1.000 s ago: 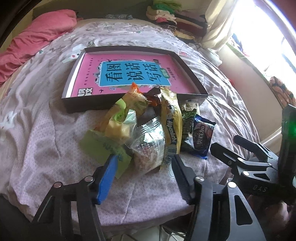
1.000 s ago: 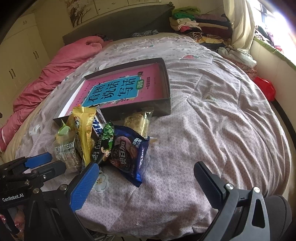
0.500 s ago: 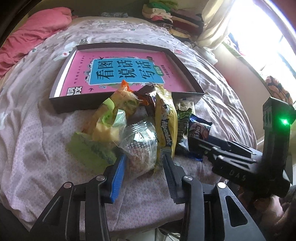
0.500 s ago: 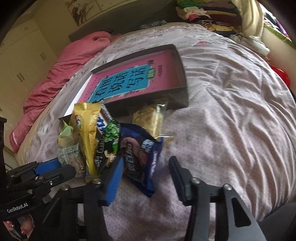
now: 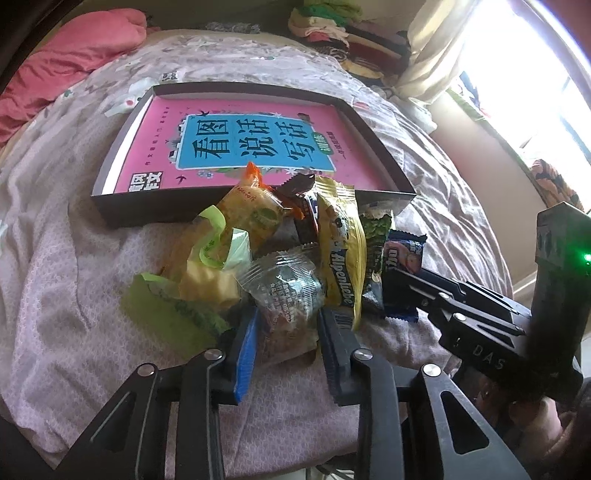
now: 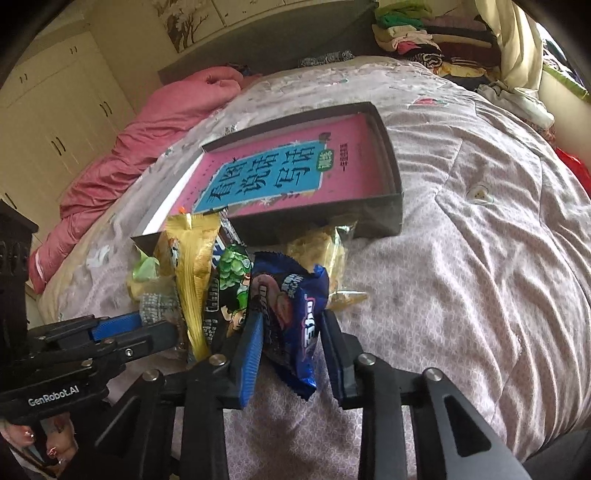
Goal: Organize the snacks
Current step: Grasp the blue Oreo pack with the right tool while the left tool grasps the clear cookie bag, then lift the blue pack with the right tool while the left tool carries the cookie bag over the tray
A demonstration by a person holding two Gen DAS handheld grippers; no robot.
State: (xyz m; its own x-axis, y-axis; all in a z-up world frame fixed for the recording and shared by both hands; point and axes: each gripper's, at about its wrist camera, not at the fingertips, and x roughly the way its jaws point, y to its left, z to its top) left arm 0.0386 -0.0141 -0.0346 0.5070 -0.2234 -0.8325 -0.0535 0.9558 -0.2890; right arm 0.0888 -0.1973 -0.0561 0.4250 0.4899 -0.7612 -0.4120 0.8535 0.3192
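A heap of snack packets lies on the lilac bedspread, against the near wall of a dark shallow box (image 5: pixel 147 218) (image 6: pixel 314 221) that holds a pink book. My left gripper (image 5: pixel 288 317) has its jaws closing, and both pads press a clear snack packet (image 5: pixel 284 291). My right gripper (image 6: pixel 291 317) is closing too, squeezing a blue snack packet (image 6: pixel 291 295) that bulges up between its pads. A yellow Alpenliebe packet (image 5: pixel 340 251) (image 6: pixel 192 266) and a green packet (image 6: pixel 232 280) lie between the two held ones. In the right wrist view the left gripper (image 6: pixel 122 325) shows at the left.
More packets lie in the heap: an orange-yellow one (image 5: pixel 251 214), a light green wrapper (image 5: pixel 166 306), a clear biscuit pack (image 6: pixel 317 251). A pink quilt (image 5: pixel 74 48) and folded clothes (image 5: pixel 343 33) lie at the bed's far end. The bed's edge is just under both grippers.
Both grippers' jaws have narrowed from wide apart onto their packets. The right gripper slid forward into the heap, and the blue packet crumpled and rose between its pads.
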